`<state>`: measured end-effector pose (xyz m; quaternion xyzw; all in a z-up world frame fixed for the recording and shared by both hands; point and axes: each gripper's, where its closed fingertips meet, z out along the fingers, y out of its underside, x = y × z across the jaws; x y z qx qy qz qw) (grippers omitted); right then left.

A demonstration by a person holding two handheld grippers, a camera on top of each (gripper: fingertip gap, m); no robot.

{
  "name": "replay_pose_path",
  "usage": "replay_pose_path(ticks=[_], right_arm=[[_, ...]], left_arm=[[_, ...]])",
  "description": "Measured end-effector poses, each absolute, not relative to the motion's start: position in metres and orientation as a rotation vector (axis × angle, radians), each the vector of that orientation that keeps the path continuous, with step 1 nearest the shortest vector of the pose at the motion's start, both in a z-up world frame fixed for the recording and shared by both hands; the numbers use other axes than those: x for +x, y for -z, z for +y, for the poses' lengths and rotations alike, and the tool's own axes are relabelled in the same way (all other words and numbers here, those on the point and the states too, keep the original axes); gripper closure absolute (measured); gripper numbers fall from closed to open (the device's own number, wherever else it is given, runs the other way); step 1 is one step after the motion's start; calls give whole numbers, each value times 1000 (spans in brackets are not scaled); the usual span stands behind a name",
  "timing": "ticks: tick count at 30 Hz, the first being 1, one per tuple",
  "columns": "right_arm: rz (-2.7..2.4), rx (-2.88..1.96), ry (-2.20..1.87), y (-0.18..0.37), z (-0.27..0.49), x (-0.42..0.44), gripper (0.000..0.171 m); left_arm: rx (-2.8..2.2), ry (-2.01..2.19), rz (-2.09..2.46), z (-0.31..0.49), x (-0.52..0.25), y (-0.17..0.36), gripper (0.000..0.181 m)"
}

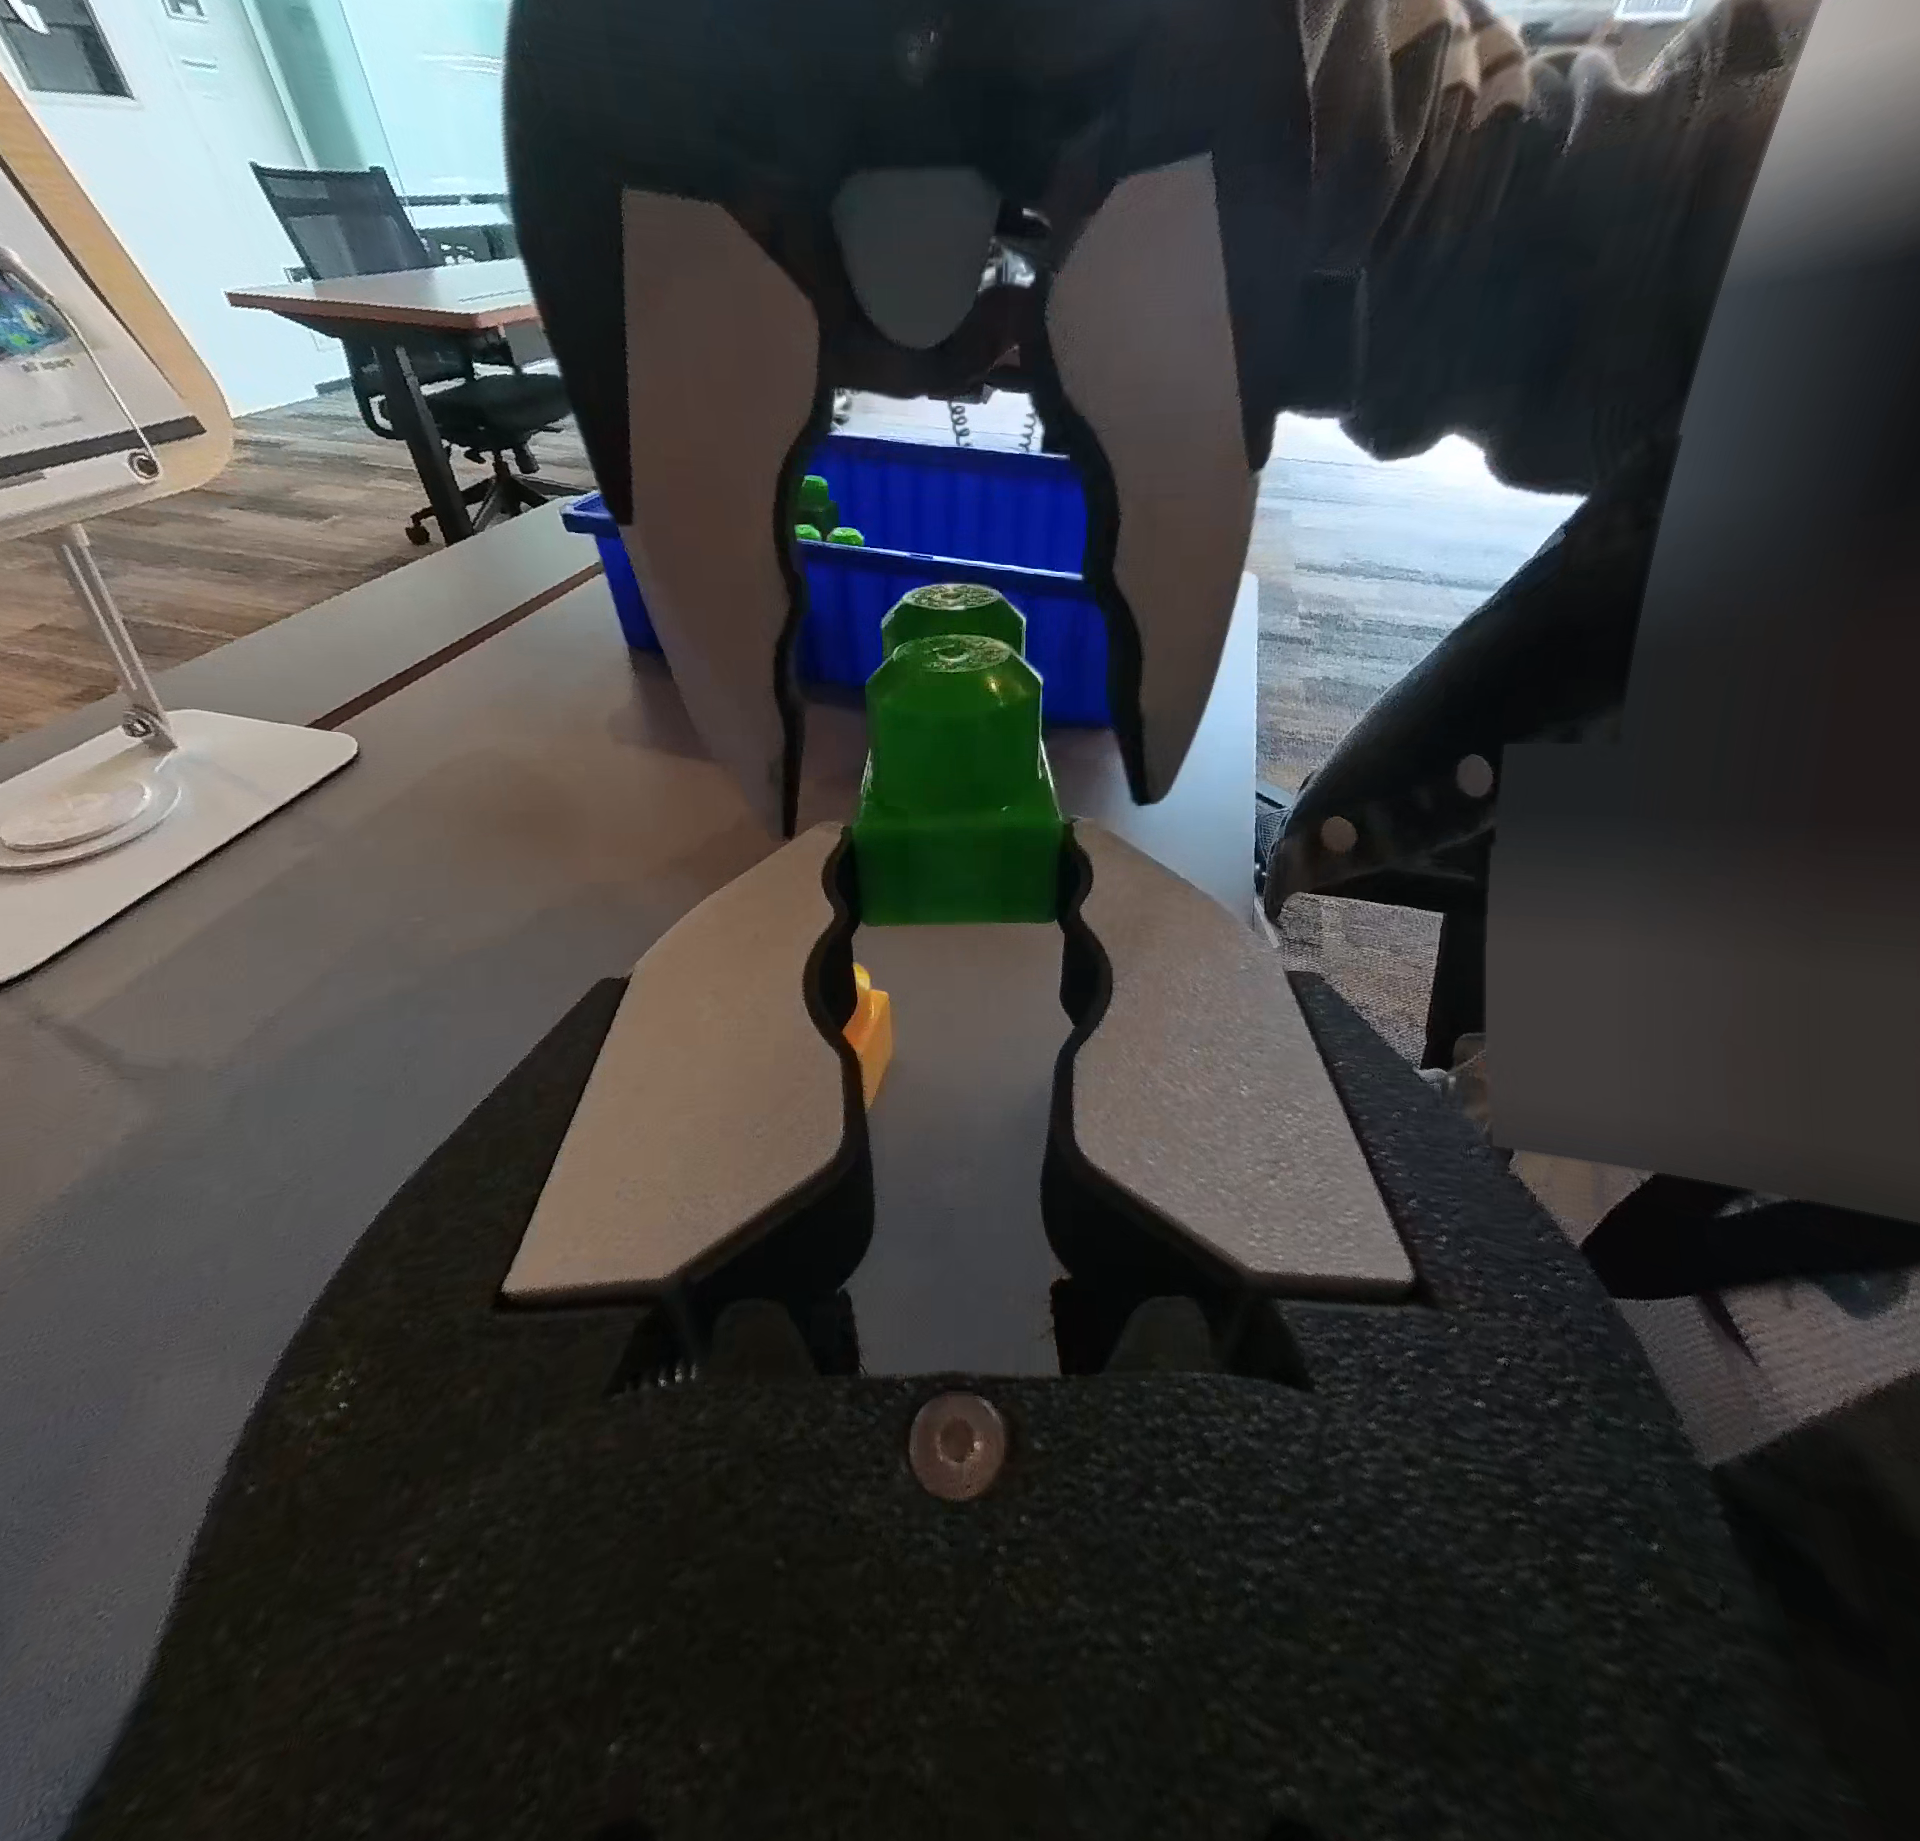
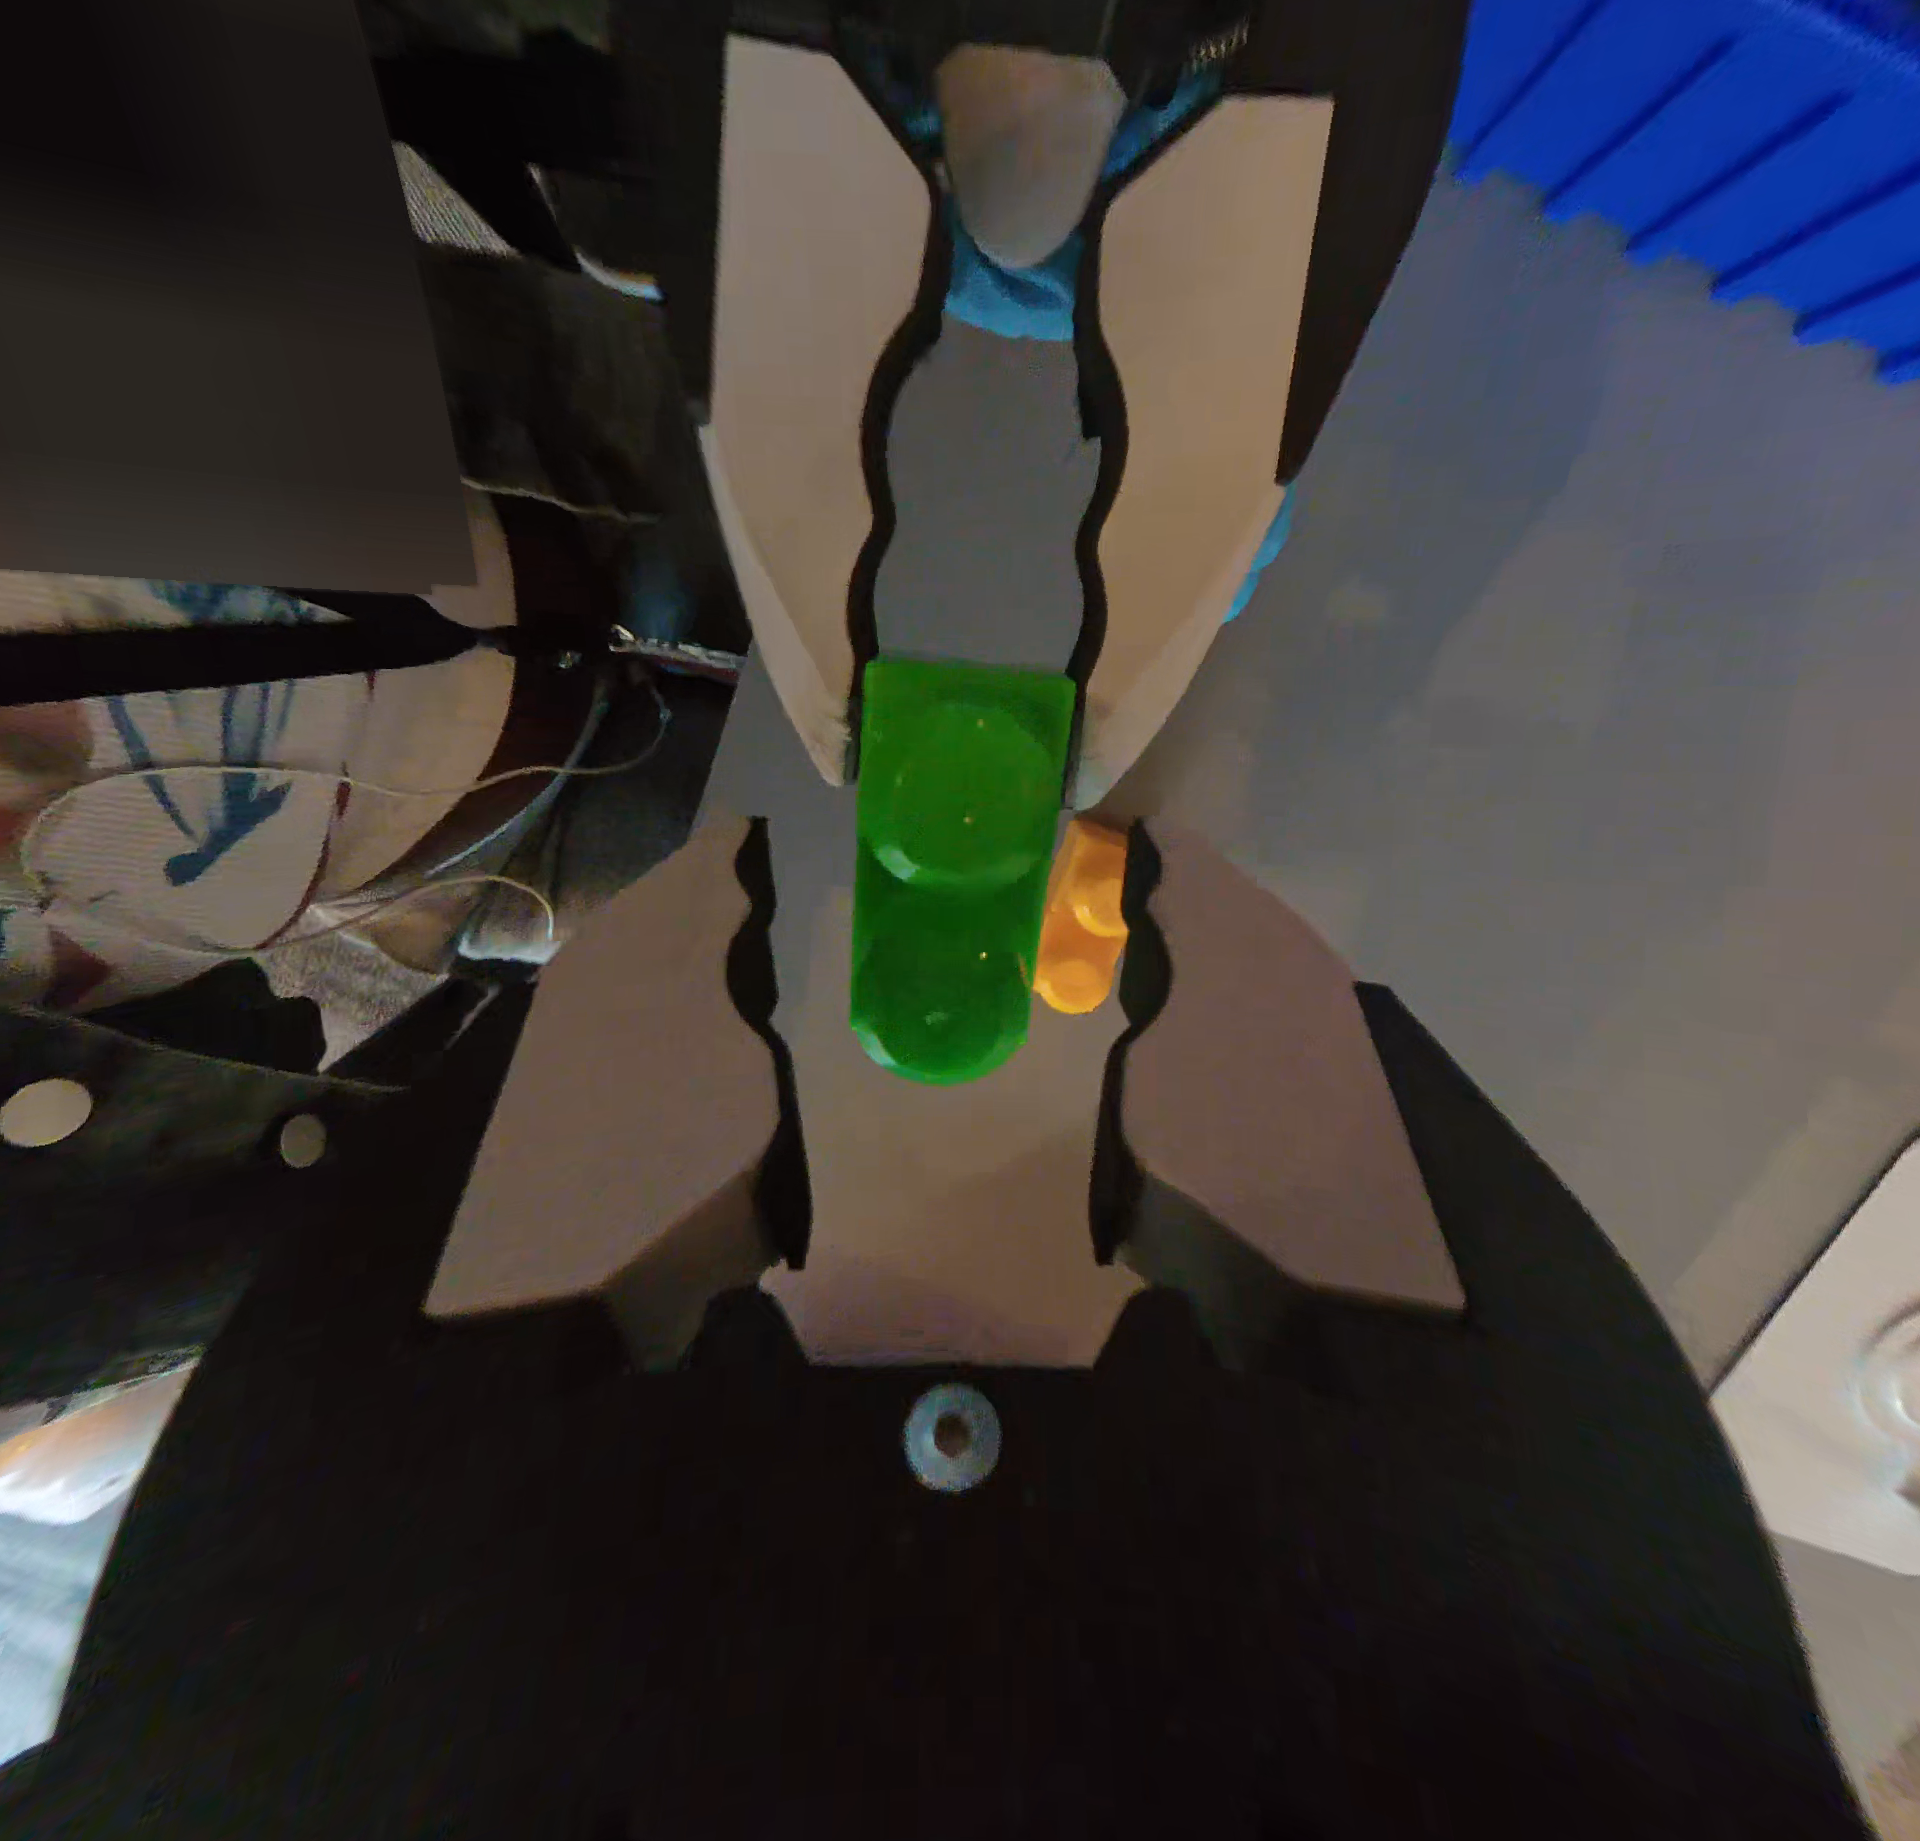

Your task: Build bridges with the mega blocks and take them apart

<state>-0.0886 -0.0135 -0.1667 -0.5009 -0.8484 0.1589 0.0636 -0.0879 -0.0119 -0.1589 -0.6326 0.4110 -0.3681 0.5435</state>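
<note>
A green two-stud mega block (image 1: 956,783) is pinched at its near end by my left gripper (image 1: 956,846), which is shut on it. My right gripper (image 1: 966,799) comes in from the opposite side. Its fingers are open and straddle the block's far end without touching it. In the right wrist view I look down on the green block (image 2: 945,908) between my right gripper's (image 2: 945,835) spread fingers, with the left gripper (image 2: 961,752) clamped on its far end. A small orange block (image 1: 871,1033) lies on the table beside and below the green one, also in the right wrist view (image 2: 1081,918).
A blue bin (image 1: 935,503) with more green blocks (image 1: 816,508) stands at the table's far edge, also in the right wrist view (image 2: 1714,129). A tablet stand (image 1: 156,783) sits on the grey table (image 1: 312,1064) at left. A person's striped sleeve (image 1: 1507,233) is at upper right. The tips of both grippers are at nearly the same place.
</note>
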Motion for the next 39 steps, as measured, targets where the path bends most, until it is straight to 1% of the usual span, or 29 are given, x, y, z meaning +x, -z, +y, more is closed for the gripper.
replay_pose_path(ticks=[6,10,14,15,16,17,24,30,39], right_arm=[[-2540,-1593,-396,170,-10,-93,120],[-2535,-1603,-386,169,-11,-94,136],[-2494,-1608,-348,171,-6,-96,136],[-2474,-1615,-325,171,-2,-95,136],[-2451,-1627,-307,173,3,-93,136],[-2423,-1643,-292,175,9,-91,136],[-2283,-1800,-241,226,45,-66,135],[-2267,-1848,-210,269,55,-57,136],[-2276,-1872,-191,291,60,-57,136]], left_arm=[[-1482,882,955,-13,-93,155,146],[-1481,881,948,-12,-95,154,146],[-1502,837,936,-8,-99,156,145],[-1518,792,923,-4,-104,158,141],[-1533,738,901,1,-111,158,128],[-1549,686,882,5,-118,159,123],[-1551,553,774,9,-165,143,129],[-1548,501,754,6,-182,138,133],[-1570,480,754,8,-189,143,134]])
